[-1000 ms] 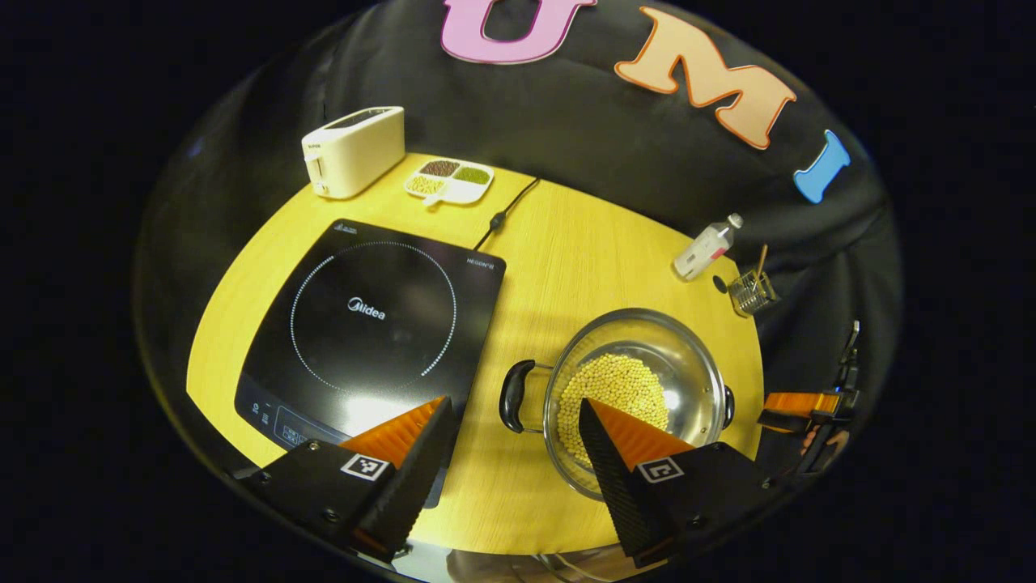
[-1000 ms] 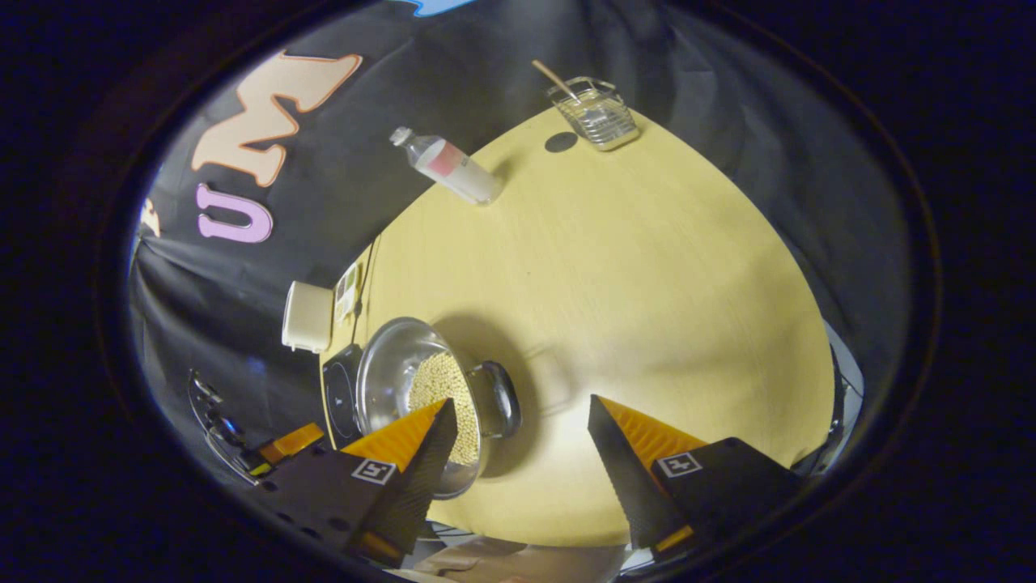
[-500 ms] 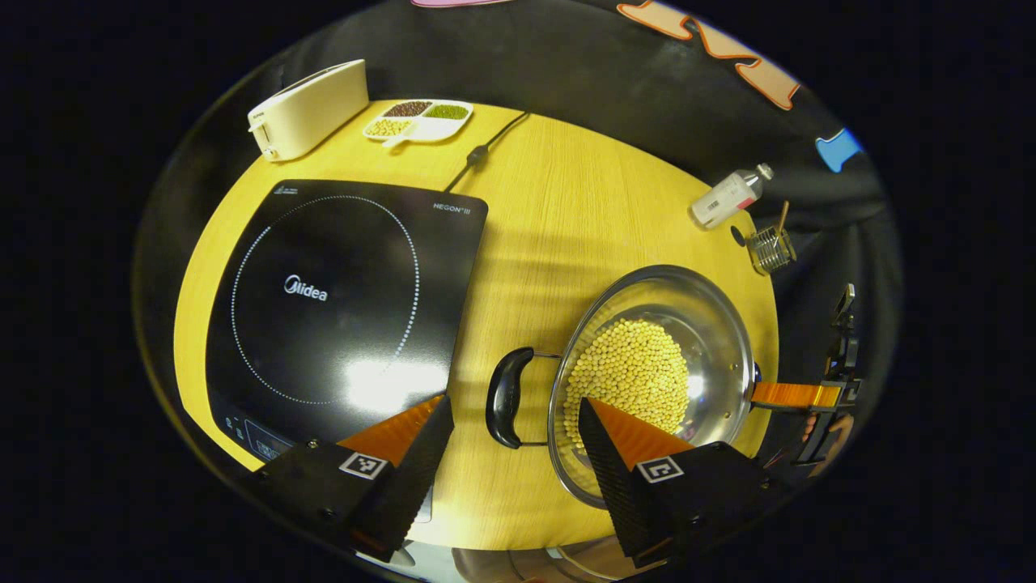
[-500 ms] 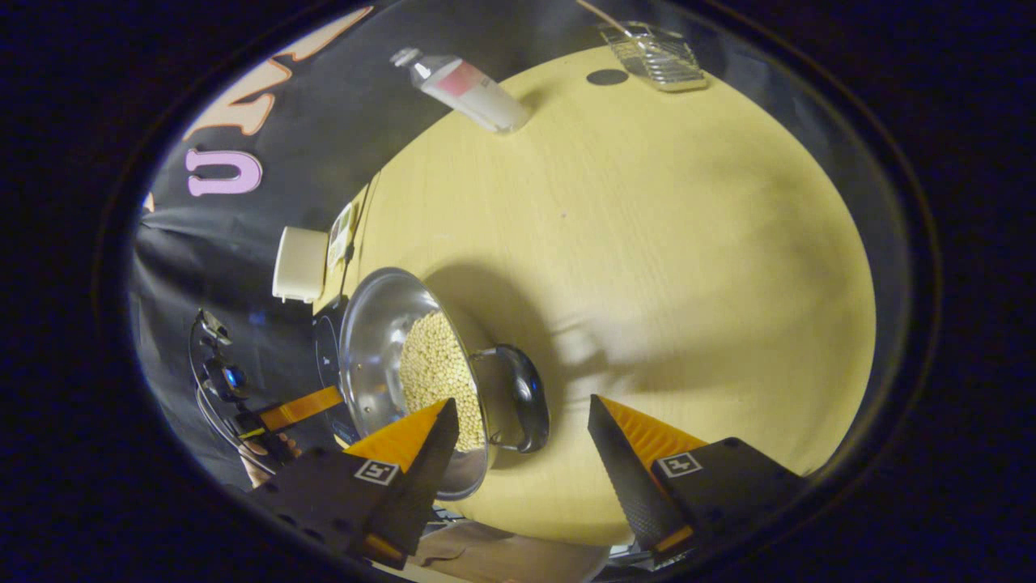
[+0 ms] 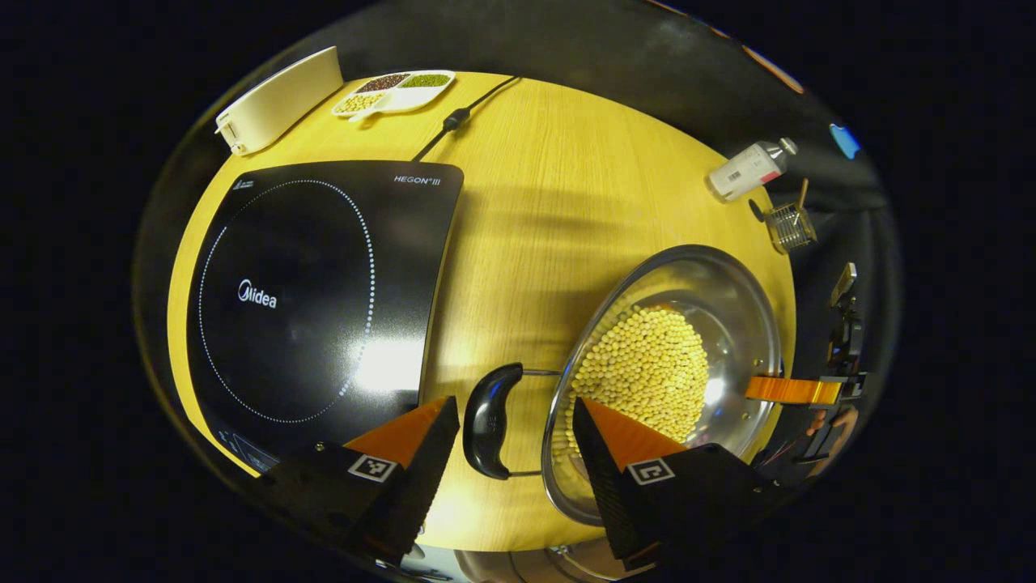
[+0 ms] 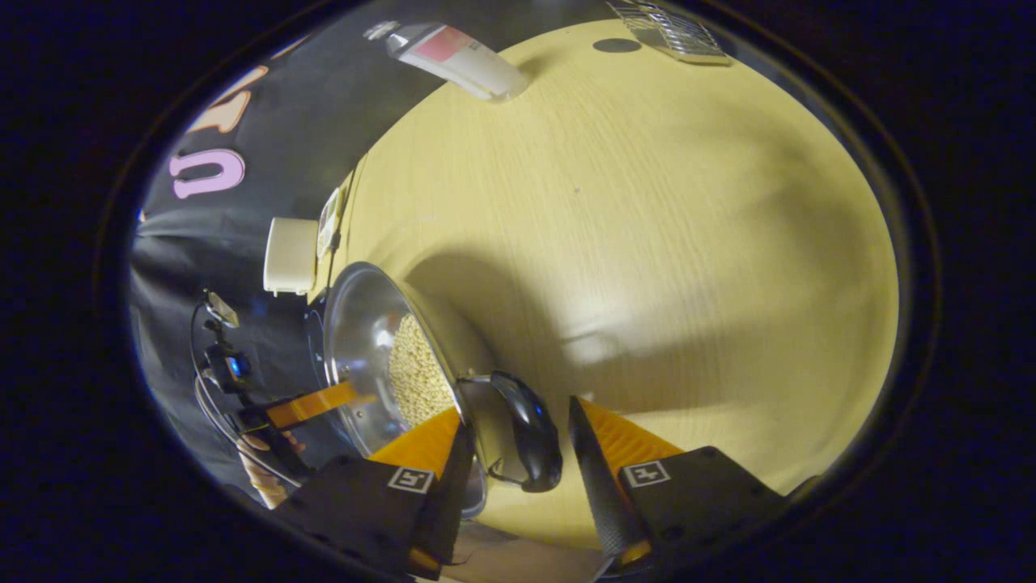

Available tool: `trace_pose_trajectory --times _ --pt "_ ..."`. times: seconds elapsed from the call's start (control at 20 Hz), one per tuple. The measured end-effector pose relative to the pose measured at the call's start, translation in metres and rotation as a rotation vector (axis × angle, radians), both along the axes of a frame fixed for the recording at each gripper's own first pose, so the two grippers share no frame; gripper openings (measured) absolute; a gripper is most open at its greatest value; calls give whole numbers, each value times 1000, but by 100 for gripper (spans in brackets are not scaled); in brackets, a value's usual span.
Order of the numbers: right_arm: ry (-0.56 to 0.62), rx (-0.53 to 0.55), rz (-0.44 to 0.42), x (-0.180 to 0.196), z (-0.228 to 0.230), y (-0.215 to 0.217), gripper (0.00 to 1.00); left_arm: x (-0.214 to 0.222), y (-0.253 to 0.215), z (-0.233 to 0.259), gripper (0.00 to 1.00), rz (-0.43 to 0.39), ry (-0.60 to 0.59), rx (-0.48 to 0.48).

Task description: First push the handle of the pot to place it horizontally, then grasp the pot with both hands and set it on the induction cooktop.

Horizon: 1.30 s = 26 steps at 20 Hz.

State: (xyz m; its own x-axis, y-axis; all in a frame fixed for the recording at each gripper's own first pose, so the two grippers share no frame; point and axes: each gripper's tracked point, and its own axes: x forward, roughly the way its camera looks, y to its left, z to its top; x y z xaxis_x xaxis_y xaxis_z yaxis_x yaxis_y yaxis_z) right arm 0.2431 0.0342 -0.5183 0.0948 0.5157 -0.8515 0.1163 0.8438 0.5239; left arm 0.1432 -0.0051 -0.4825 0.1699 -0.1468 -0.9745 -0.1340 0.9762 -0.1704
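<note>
A steel pot (image 5: 696,324) holding pale beans (image 5: 643,368) stands on the yellow table (image 5: 550,186), to the right of the black induction cooktop (image 5: 307,291). Its two black loop handles point sideways. In the left gripper view my left gripper (image 5: 511,425) is open, and the near handle (image 5: 486,421) lies between its fingers without touching them. In the right gripper view my right gripper (image 6: 518,429) is open around the other handle (image 6: 528,437), with small gaps on both sides. The right gripper's orange finger (image 5: 793,390) shows at the pot's far rim.
At the table's far edge stand a cream toaster (image 5: 275,101) and a divided dish of beans (image 5: 392,89), with the cooktop's cable (image 5: 453,121) beside them. A bottle (image 5: 749,168) and a wire basket (image 5: 791,228) sit at the far right corner.
Both grippers have come down and forward onto the pot's handles, which now lie between their fingers. The right gripper's fingers have narrowed slightly. The pot has not moved.
</note>
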Motion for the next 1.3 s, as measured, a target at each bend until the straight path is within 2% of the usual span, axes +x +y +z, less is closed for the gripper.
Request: trace_pose_trajectory --times 0.05,0.1,0.15,0.2,0.3,0.35,0.45,0.5,0.55,0.65,0.75,0.95,1.3 --pt "5 6 1 1 1 3 58 0 -2 -1 87 -1 7 -4" --pt "4 -3 9 1 -1 3 49 0 -3 -4 85 -3 16 -4" --pt "7 -22 19 0 -5 2 46 -1 0 -5 79 -4 28 8" --pt "6 -26 27 -1 -3 1 47 -3 2 -5 75 -3 44 17" --pt "7 -36 37 0 -5 1 55 -2 0 -8 67 8 45 18" --pt "2 -42 38 1 -6 1 55 -4 1 -7 66 4 51 20" --pt "1 -57 49 1 -6 1 52 -3 1 -7 64 1 49 22" --pt "6 -66 53 0 -6 0 47 -3 1 -6 64 6 47 22" --pt "12 -75 47 0 -8 0 52 -2 0 -7 63 16 41 25" --pt "5 -85 52 2 -7 -1 46 -2 1 -6 62 18 29 33" --pt "-8 -101 52 3 -6 -2 46 -3 1 -5 64 2 24 42" --pt "-35 -126 47 6 -3 -4 46 -2 1 -4 58 -5 18 57" --pt "-58 -137 54 3 7 -8 46 -2 1 0 61 -19 1 62"
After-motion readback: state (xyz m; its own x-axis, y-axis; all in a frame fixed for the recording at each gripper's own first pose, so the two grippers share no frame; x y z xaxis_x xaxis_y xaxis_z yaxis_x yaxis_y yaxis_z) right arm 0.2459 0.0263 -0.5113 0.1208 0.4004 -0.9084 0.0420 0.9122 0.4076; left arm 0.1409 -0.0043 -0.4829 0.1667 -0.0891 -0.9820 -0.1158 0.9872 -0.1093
